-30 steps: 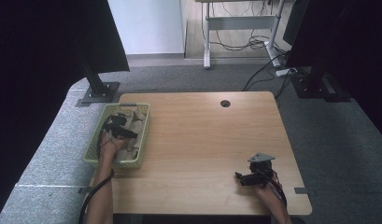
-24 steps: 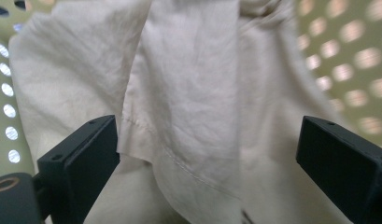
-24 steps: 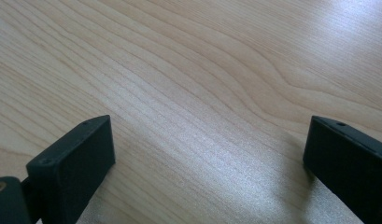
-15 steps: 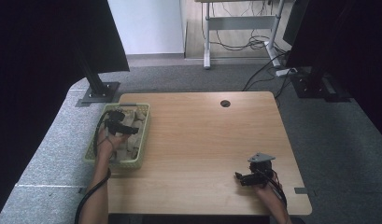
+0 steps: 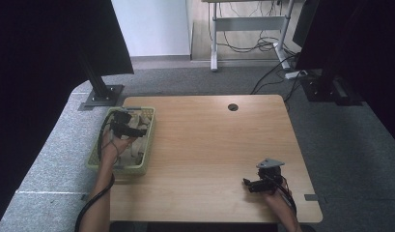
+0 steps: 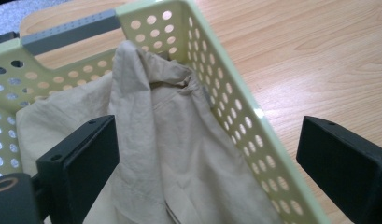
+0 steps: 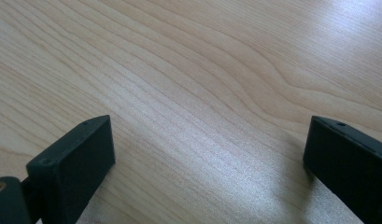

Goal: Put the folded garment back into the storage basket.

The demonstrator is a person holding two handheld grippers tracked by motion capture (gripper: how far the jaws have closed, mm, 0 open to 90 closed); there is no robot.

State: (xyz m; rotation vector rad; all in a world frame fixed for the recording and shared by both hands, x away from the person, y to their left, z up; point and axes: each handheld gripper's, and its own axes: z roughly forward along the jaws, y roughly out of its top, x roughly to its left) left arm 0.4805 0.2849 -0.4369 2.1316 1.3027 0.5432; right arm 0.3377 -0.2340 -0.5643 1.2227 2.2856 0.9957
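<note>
A pale green perforated basket [image 5: 95,157] stands at the table's left edge with crumpled beige cloth [image 5: 135,146] inside. My left gripper [image 5: 135,130] hovers over the basket, open. In the left gripper view its jaws [image 6: 207,158] stand wide apart, one over the cloth [image 6: 170,154] and the other outside the basket wall [image 6: 235,116], over the table. They hold nothing. My right gripper [image 5: 249,184] rests low near the table's front right, open. In the right gripper view its jaws [image 7: 207,163] are spread above bare wood.
The wooden table [image 5: 209,145] has a round cable hole [image 5: 232,107] near its far edge. Black monitor stands [image 5: 101,94] sit on the grey floor at the back left and right. Cables [image 5: 262,46] lie behind the table.
My left gripper has shifted slightly over the basket, its hand drawing a little farther in. The right gripper has stayed where it was.
</note>
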